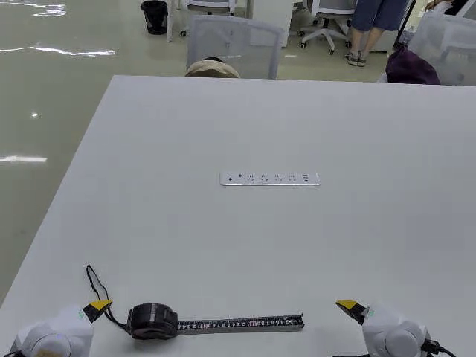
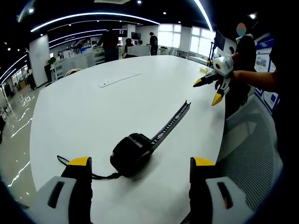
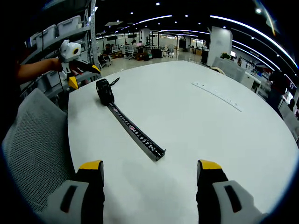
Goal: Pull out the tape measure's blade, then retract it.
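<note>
Both empty with jaws spread, my left gripper (image 3: 84, 76) and right gripper (image 2: 207, 92) sit half cropped in the head view on my side of the power strip (image 1: 269, 178), the tape measure (image 1: 152, 321) lying between them, parallel to it, its blade (image 1: 242, 323) pointing toward the right gripper.

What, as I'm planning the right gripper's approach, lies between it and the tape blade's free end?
Nothing but bare white table, seen in the right gripper view: the right gripper, jaws open, faces the blade's end across it.
</note>
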Motion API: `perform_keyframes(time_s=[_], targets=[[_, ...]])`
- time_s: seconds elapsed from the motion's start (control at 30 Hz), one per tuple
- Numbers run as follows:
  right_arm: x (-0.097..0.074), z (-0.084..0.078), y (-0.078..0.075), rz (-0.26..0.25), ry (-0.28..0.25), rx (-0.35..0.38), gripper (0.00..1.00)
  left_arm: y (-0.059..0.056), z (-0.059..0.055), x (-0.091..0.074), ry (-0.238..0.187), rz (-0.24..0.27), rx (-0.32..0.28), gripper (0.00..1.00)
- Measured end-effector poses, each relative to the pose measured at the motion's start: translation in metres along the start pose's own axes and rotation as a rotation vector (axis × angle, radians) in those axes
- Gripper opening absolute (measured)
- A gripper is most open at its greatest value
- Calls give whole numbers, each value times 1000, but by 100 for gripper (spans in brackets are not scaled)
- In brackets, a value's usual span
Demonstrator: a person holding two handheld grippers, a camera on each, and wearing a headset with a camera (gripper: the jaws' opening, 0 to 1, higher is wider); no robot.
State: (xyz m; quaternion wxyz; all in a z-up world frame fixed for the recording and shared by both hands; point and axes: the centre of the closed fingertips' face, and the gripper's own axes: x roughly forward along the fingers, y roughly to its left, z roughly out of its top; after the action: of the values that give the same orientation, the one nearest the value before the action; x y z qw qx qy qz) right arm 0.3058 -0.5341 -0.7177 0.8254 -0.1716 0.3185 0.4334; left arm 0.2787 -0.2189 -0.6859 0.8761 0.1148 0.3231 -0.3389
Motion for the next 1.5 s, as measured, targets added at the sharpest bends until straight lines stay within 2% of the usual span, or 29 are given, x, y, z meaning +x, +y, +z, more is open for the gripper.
perform_keyframes(time_s=[0.2, 0.4, 0.67, 0.83, 0.97, 1.1, 1.5], targets=[[-7, 6, 5, -32, -22, 23, 86, -6, 8, -6, -47, 38, -35, 91], [-9, 7, 6, -58, -31, 46, 87, -12, 7, -5, -72, 57, -78, 92], [-13, 10, 10, -78, -49, 68, 89, -17, 3, -8, -64, 103, -73, 96], [-13, 11, 16, -78, -53, 82, 91, -18, 9, -10, -95, 134, -83, 99], [-13, 14, 18, -84, -70, 97, 92, -21, 12, -11, -103, 135, -86, 99], [-13, 15, 20, -86, -75, 107, 92, -22, 11, -9, -92, 135, -77, 99], [-11, 17, 25, -95, -83, 125, 93, -25, 15, -7, -109, 158, -110, 99]])
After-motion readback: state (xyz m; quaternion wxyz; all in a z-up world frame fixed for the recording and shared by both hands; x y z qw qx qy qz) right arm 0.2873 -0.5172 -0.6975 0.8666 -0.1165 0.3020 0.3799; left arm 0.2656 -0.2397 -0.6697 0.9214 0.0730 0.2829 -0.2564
